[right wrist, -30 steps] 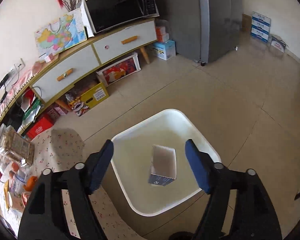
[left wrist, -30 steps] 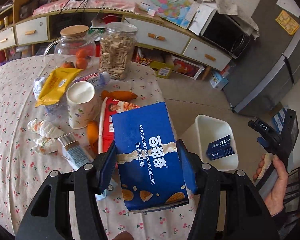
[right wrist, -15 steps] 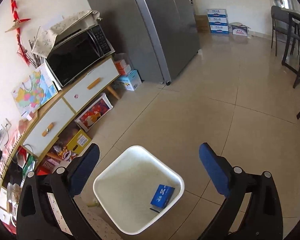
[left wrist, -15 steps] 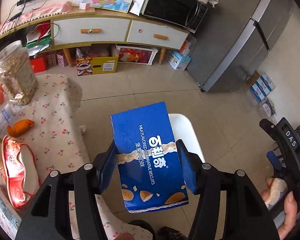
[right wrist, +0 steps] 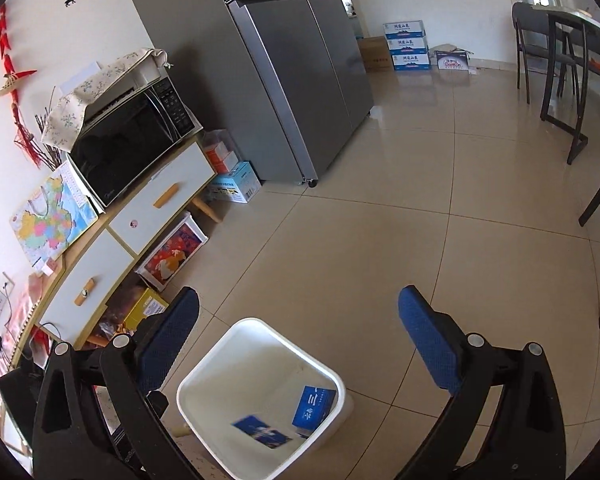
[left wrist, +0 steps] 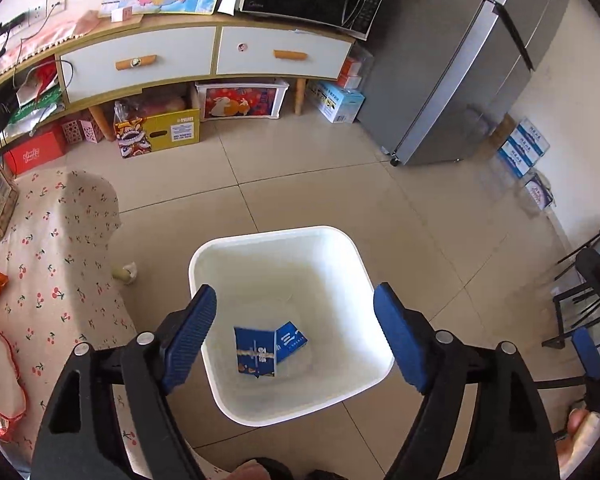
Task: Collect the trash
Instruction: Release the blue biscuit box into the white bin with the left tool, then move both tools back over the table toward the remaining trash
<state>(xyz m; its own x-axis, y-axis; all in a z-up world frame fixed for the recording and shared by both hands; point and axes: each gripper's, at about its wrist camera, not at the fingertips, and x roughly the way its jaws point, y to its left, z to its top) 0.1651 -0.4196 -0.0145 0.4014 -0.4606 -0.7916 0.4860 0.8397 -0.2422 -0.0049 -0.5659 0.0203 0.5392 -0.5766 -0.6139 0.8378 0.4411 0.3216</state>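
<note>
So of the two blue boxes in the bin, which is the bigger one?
The biscuit box with the pale band across it, lying left of the smaller blue box in the white bin.

The square plastic bin (left wrist: 356, 264) is white; the two cardboard boxes (left wrist: 256, 350) inside are blue. The tablecloth (left wrist: 60, 248) is cream with red cherries. The gripper pads (left wrist: 188, 340) are blue.

Right gripper (right wrist: 298, 330) jaws stand wide apart, empty, above a white plastic bin (right wrist: 220, 376) containing two blue cardboard boxes (right wrist: 314, 406).
</note>
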